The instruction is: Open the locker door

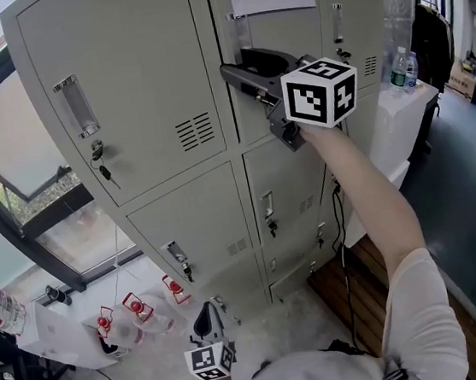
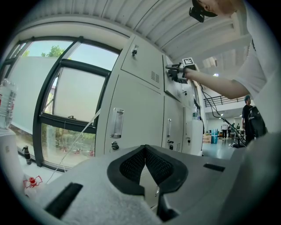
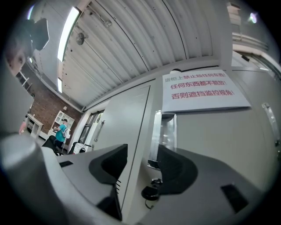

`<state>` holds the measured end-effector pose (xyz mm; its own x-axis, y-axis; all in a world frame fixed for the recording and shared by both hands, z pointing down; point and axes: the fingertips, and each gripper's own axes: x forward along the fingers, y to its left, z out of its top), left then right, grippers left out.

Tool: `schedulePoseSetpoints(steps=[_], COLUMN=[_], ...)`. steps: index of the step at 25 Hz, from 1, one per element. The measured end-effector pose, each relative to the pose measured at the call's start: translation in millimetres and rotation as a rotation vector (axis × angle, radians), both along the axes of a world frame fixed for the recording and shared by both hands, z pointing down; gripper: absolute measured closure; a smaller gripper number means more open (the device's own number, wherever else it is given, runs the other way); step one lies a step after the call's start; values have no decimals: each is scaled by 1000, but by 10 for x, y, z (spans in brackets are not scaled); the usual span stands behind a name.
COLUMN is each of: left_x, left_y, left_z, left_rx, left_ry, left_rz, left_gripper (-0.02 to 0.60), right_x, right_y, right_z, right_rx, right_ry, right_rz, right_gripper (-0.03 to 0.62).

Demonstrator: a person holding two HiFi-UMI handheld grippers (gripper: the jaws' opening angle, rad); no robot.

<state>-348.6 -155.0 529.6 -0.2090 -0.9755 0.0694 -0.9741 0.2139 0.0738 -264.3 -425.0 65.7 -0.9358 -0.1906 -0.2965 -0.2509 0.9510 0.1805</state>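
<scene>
Two tools, and only one is on the job. At the far left is a window (image 1: pixel 23 159). My left tool (image 2: pixel 145 151) hangs low in front of the bottom row of lockers (image 1: pixel 139 85), clenched on nothing, its ribbed black pads pressed flat together.

The lockers are grey painted sheet steel: flat panels with small louvre slots, each with a clear handle and a lock beneath it.

Further right, my right tool (image 3: pixel 142 165) is raised to the top middle door (image 3: pixel 210 145). It is released, with jaws spread and gripping nothing. The seam at the door's left edge runs up between them. The clear, upright handle (image 3: pixel 164 132) sits just beyond the right jaw, with a dark key (image 3: pixel 151 192) in the lock below it. I can't tell whether the door has cracked open yet. A white paper notice (image 3: pixel 202 90) with red print is stuck to the upper part of the door.

I expect the door to be light, stiff and thin, swinging freely on hinges at its right side. The paint looks smooth and likely slippery, so pinching the bare panel seems a poor bet. I'd close on the handle's lip or hook the free left edge, then pull along an arc, not straight back. The handle looks like plastic, so I'd squeeze it gently.
</scene>
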Motion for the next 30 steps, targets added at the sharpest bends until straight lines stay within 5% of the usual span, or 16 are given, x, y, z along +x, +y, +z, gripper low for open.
schedulePoseSetpoints(steps=[13, 30], left_x=[362, 1214], left_y=[-271, -865], left_z=[-11, -50], left_rx=[-4, -6], left_ry=[-11, -25], left_rz=[124, 380], left_gripper=[579, 579], right_x=[791, 2226], right_y=[360, 296], right_z=[34, 44], right_rx=[59, 126], right_ry=[14, 59], right_rz=[46, 327], right_gripper=[399, 407])
